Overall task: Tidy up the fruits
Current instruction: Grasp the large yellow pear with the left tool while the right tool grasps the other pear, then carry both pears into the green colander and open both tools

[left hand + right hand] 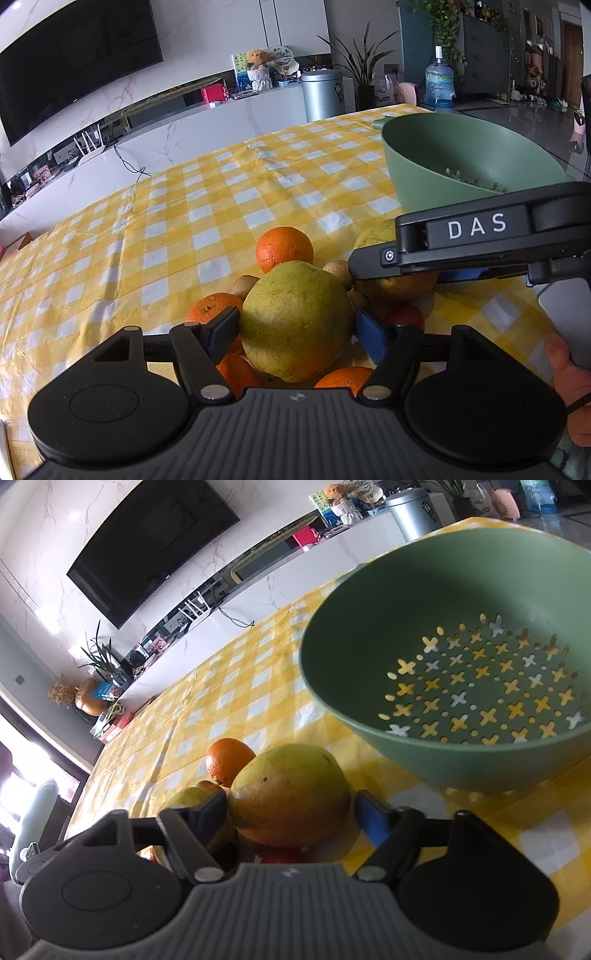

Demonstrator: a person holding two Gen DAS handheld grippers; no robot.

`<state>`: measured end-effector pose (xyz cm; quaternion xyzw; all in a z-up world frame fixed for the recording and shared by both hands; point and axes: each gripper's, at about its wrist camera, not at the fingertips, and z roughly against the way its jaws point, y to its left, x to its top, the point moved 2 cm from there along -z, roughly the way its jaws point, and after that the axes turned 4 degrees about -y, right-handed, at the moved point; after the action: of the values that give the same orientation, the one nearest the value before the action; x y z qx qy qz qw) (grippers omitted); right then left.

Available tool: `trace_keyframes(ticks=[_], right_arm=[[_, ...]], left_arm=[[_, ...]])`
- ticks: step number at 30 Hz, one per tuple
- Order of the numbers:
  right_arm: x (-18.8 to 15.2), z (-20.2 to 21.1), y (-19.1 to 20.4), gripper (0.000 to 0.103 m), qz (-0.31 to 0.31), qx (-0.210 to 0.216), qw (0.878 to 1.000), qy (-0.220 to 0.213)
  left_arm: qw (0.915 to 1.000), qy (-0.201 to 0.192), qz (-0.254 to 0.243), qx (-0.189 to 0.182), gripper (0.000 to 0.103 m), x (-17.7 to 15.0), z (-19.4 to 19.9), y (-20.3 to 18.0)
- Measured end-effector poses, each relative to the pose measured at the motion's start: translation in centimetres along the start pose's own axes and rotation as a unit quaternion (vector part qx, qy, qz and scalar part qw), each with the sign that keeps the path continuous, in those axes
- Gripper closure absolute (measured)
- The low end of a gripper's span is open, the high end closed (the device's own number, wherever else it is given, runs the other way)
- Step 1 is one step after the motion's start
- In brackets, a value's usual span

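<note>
A pile of fruit lies on the yellow checked tablecloth (147, 229). In the left wrist view, my left gripper (295, 328) has its fingers on both sides of a large yellow-green pear (295, 321), seemingly closed on it. Oranges (284, 248) and small brown fruits (245, 284) surround it. In the right wrist view, my right gripper (291, 808) holds a second yellow-orange pear (290, 794) between its fingers. That gripper also shows in the left wrist view (373, 264), over the same pear (373, 236). The green colander (461, 657) stands empty just beyond.
The colander also shows in the left wrist view (461, 158) at the table's far right. A white TV cabinet (184, 129) runs behind the table. A silver bin (323, 94) and a water bottle (439, 79) stand on the floor beyond.
</note>
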<state>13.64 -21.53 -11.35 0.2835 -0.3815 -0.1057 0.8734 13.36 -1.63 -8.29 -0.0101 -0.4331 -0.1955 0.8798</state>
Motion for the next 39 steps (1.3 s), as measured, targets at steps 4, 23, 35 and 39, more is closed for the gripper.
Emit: trace_keyframes(ticks=[4,23,35,39], right_arm=[[0.0,0.1,0.1,0.035,0.011,0.000,1.000,-0.003],[0.8,4.8,1.7,0.036,0.055,0.074,0.993,-0.070],[3.4,11.4,2.2,0.036,0.119,0.065,0.986,-0.092],[5.2,12.7,0.9,0.036,0.160,0.032,0.983,-0.084]], left_arm=[[1.0000,0.000,0.001,0.001,0.026,0.0,0.1,-0.2],[0.9969,-0.021,0.074,0.016,0.027,1.0,4.5,0.6],[0.9936,-0.044,0.103,-0.010,0.027,4.6,8.6,0.0],[0.9927,-0.046,0.107,-0.034,0.027,6.7,8.7,-0.8]])
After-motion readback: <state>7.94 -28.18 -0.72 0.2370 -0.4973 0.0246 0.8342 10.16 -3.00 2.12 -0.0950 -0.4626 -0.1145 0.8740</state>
